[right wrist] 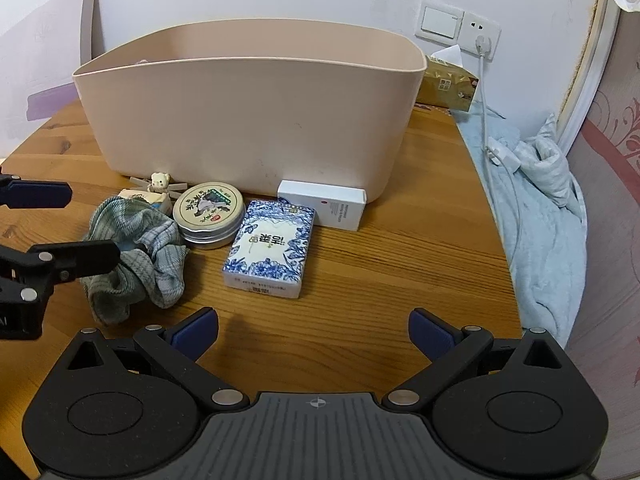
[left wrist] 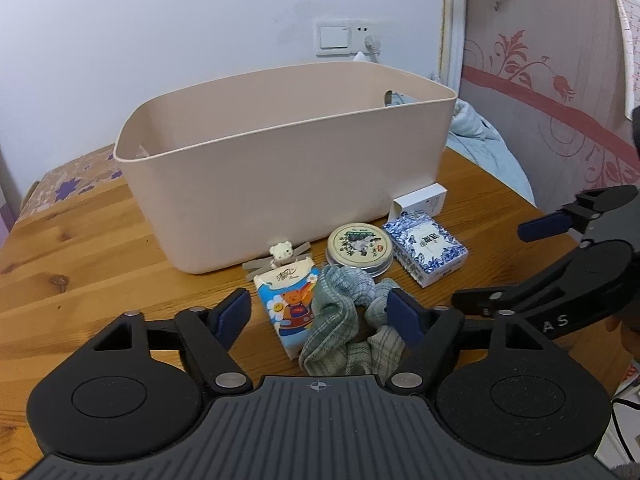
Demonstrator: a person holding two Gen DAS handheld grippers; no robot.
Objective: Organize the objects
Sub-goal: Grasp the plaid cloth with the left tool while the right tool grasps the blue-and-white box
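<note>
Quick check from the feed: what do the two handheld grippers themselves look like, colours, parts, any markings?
Both match. The left gripper and right gripper have matte black linkage arms with silver pivot pins, two round black discs at the base, and dark blue pads on the fingertips. Between the discs sits a grey ribbed plate bearing a small crosshair mark. White letters show on the right gripper's side in the left wrist view.

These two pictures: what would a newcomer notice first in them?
The big beige bin stands in the middle of the wooden table, toward the wall. In front of it lie small things: a crumpled green cloth, a round tin and a blue patterned box. The left gripper hangs open over the cloth.
</note>
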